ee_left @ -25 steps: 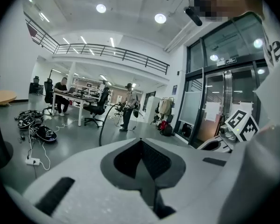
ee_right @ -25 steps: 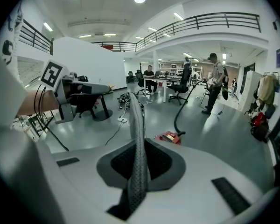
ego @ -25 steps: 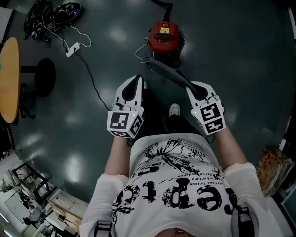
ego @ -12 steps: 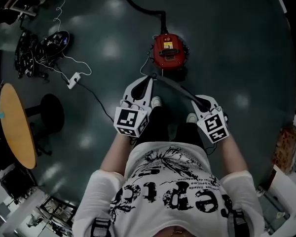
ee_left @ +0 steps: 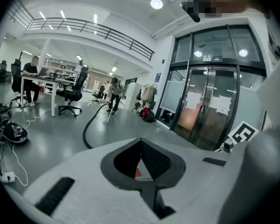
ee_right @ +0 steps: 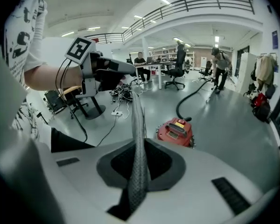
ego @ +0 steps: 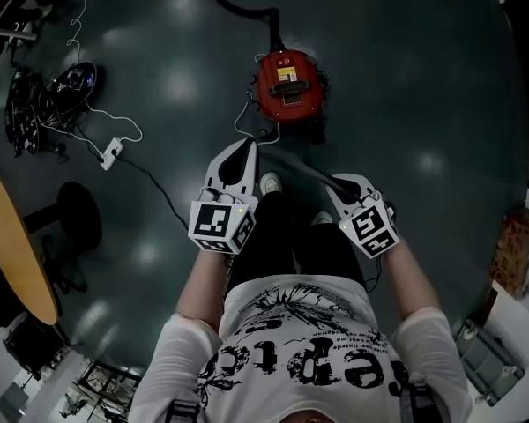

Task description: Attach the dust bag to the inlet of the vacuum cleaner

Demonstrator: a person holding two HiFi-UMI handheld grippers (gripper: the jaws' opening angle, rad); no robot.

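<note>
The red vacuum cleaner [ego: 286, 86] [ee_right: 177, 130] stands on the dark floor ahead of the person's feet. The dust bag [ego: 304, 167] [ee_right: 139, 171], a dark grey textured sheet seen edge-on, stretches between the two grippers. My right gripper [ego: 333, 183] [ee_right: 140, 143] is shut on one end of it. The other end reaches up to the tip of my left gripper [ego: 244, 145] [ee_right: 129, 71]. That gripper [ee_left: 141, 141] is shut, and its own view shows no bag between the jaws, only a bit of red vacuum [ee_left: 138, 172] through the gap. Both grippers hang short of the vacuum.
A black hose [ego: 238, 7] curves off from the vacuum. A white power strip [ego: 110, 152] with cables and a cable pile [ego: 53, 95] lie at left, near a round wooden table [ego: 18, 254]. Glass doors [ee_left: 210, 106] stand at right. People sit at desks [ee_left: 32, 78] far off.
Both grippers have sunk and come nearer the vacuum, with the bag still stretched between them. The person has stepped closer to the vacuum.
</note>
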